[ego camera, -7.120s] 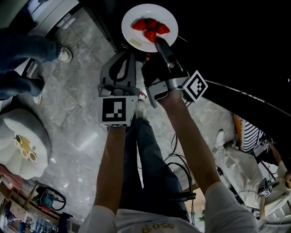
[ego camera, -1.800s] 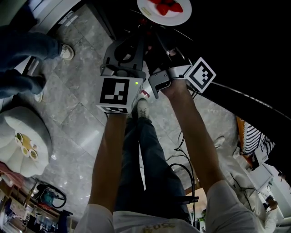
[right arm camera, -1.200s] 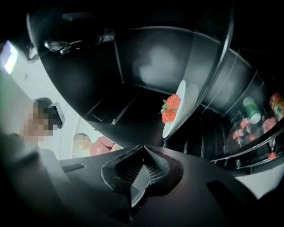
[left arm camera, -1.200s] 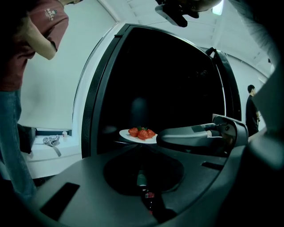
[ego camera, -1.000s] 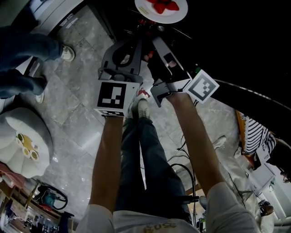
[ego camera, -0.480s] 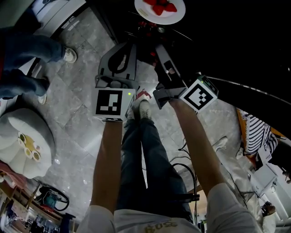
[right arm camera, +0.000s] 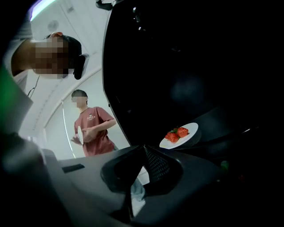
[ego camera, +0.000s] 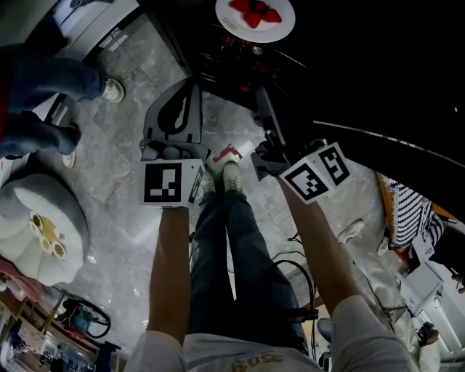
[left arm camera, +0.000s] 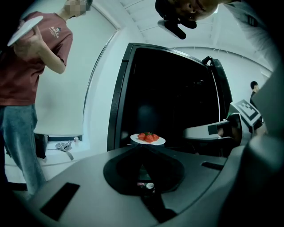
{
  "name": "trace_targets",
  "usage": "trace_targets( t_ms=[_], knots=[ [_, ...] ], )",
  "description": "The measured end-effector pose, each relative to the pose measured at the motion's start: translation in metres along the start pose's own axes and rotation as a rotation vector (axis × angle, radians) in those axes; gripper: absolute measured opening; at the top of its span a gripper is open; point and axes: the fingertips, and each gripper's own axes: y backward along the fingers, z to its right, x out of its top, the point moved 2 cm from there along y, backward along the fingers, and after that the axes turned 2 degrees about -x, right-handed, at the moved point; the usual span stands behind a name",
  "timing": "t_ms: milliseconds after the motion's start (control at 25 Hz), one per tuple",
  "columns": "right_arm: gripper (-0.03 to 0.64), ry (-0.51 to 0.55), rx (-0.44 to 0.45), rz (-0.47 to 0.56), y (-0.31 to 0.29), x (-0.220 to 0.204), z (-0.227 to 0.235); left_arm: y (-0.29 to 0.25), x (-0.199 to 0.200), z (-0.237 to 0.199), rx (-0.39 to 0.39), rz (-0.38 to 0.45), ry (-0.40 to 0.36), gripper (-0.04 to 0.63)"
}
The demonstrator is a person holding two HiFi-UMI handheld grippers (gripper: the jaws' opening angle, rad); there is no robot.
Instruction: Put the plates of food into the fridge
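A white plate of strawberries (ego camera: pixel 254 16) rests on a shelf inside the dark fridge, free of both grippers. It also shows ahead of the jaws as the plate (left arm camera: pixel 147 139) in the left gripper view and, to the right, as the plate (right arm camera: pixel 179 135) in the right gripper view. My left gripper (ego camera: pixel 190 86) hangs over the floor short of the fridge, its jaws closed together and empty. My right gripper (ego camera: pixel 259 93) points at the fridge's lower shelf, also shut on nothing. In their own views the left gripper (left arm camera: pixel 143 145) and right gripper (right arm camera: pixel 143 147) each meet at a tip.
The fridge opening's dark frame (left arm camera: pixel 117 97) stands ahead. A person in a red shirt (right arm camera: pixel 91 131) holds another white plate (left arm camera: pixel 24 29) to the left. Red items (ego camera: pixel 240 45) sit under the plate's shelf. Someone's shoes (ego camera: pixel 110 89), a white round stand (ego camera: pixel 36 218) and cables (ego camera: pixel 287 269) are on the marble floor.
Seven seconds ago the right gripper held the strawberry plate by its rim. It has let go; the plate stays on the shelf and both grippers have drawn back toward me.
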Motion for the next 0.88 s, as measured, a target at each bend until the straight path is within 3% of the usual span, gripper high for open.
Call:
trace_targets(
  t_ms=[320, 440, 560, 880],
  knots=[
    [0.011, 0.28, -0.116, -0.028, 0.012, -0.002, -0.009, 0.019, -0.007, -0.012, 0.063, -0.046, -0.024, 0.006],
    [0.011, 0.303, -0.13, -0.028, 0.017, -0.003, -0.013, 0.028, -0.002, -0.012, 0.032, -0.019, 0.002, 0.006],
    [0.011, 0.314, -0.14, -0.026, 0.024, -0.005, -0.016, 0.039, 0.003, -0.009, 0.027, -0.006, -0.018, 0.006],
    [0.011, 0.334, -0.135, -0.036, 0.039, -0.009, -0.033, 0.072, 0.008, -0.008, 0.07, 0.028, -0.028, 0.006]
  ],
)
